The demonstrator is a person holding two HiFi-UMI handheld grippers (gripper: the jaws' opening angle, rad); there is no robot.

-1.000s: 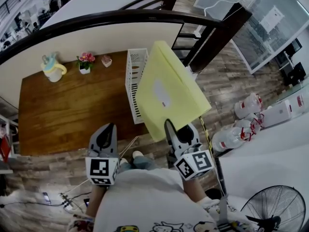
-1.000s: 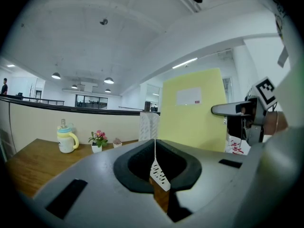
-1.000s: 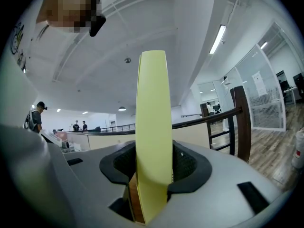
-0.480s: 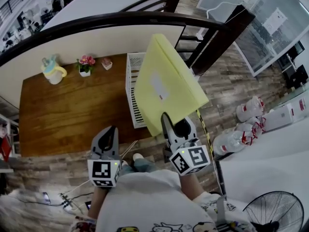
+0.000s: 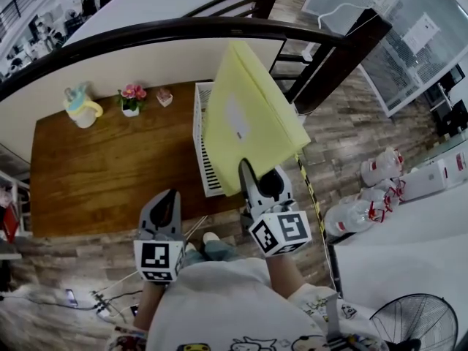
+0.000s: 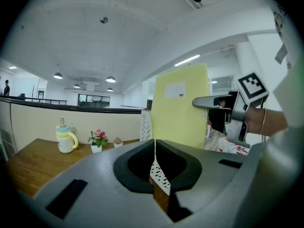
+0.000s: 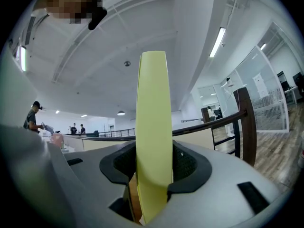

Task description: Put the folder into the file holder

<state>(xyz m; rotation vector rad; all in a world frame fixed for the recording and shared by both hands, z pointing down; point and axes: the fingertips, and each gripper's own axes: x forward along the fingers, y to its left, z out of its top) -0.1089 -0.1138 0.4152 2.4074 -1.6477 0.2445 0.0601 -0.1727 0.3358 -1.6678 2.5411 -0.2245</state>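
- Right gripper [image 5: 262,183]: jaws clamped on the lower edge of the flat pale-yellow plastic folder [image 5: 248,126]. In the right gripper view the folder [image 7: 154,118] stands edge-on between the two pads and fills the gap.
- Left gripper [image 5: 162,205]: jaws closed together with nothing between them; the left gripper view shows the pads [image 6: 142,158] meeting along one line. It is held low, in front of the person's body and short of the table's near edge.
- Folder position: raised in the air and standing nearly upright, with a white rectangular label [image 5: 235,119] on its broad face. In the head view it overlaps the right part of the white slatted file holder [image 5: 199,123]. In the left gripper view it stands just to the right of the holder [image 6: 146,125]. It is not yet in the holder.
- File holder position: on the right end of the brown wooden table [image 5: 110,163].
- Far edge of table: a pale-yellow mug with a teal lid [image 5: 80,104], a small white pot of pink flowers [image 5: 131,97] and a small pink object [image 5: 164,96].
- A dark curved railing [image 5: 146,29] runs behind the table.
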